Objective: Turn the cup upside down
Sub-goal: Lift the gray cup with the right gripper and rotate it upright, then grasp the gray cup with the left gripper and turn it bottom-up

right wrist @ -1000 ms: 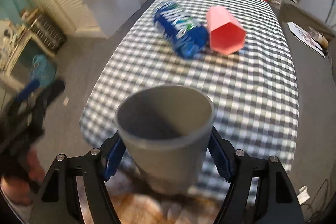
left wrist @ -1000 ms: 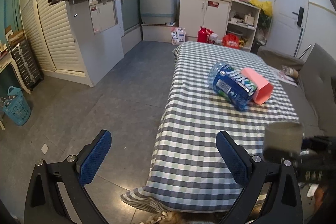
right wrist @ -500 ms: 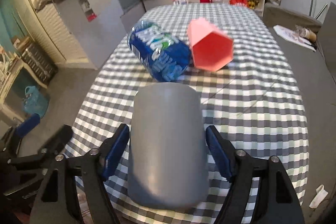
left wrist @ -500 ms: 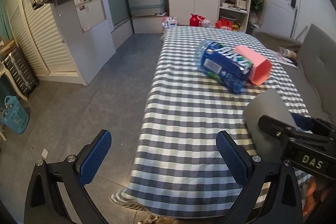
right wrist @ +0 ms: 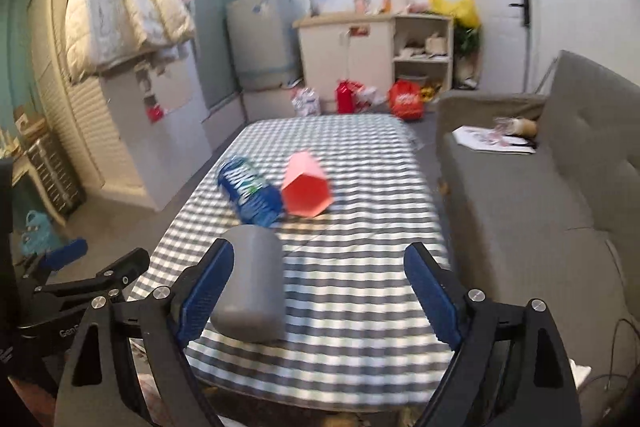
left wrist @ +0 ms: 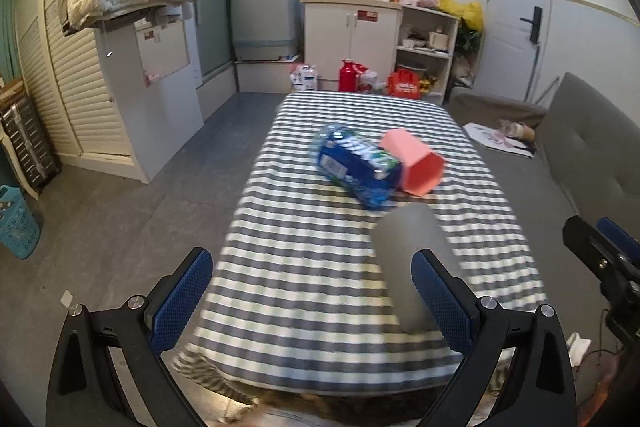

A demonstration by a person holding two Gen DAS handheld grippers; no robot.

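The grey cup (right wrist: 252, 283) stands upside down on the checked tablecloth (right wrist: 352, 267) near the table's front edge. It also shows in the left wrist view (left wrist: 412, 259), blurred. My right gripper (right wrist: 320, 291) is open and empty; the cup sits just inside its left finger (right wrist: 208, 287), apart from the right finger. My left gripper (left wrist: 312, 299) is open and empty over the table's front edge, with the cup behind its right finger (left wrist: 440, 299).
A blue bottle (left wrist: 358, 167) and a pink cup (left wrist: 414, 163) lie on their sides mid-table. A grey sofa (right wrist: 560, 195) runs along the table's right. Open floor and white cabinets (left wrist: 152, 99) lie left.
My right gripper opened and let go of the grey cup, which now stands upside down on the table. The right gripper pulled back and to the right. The left gripper swung toward the table.
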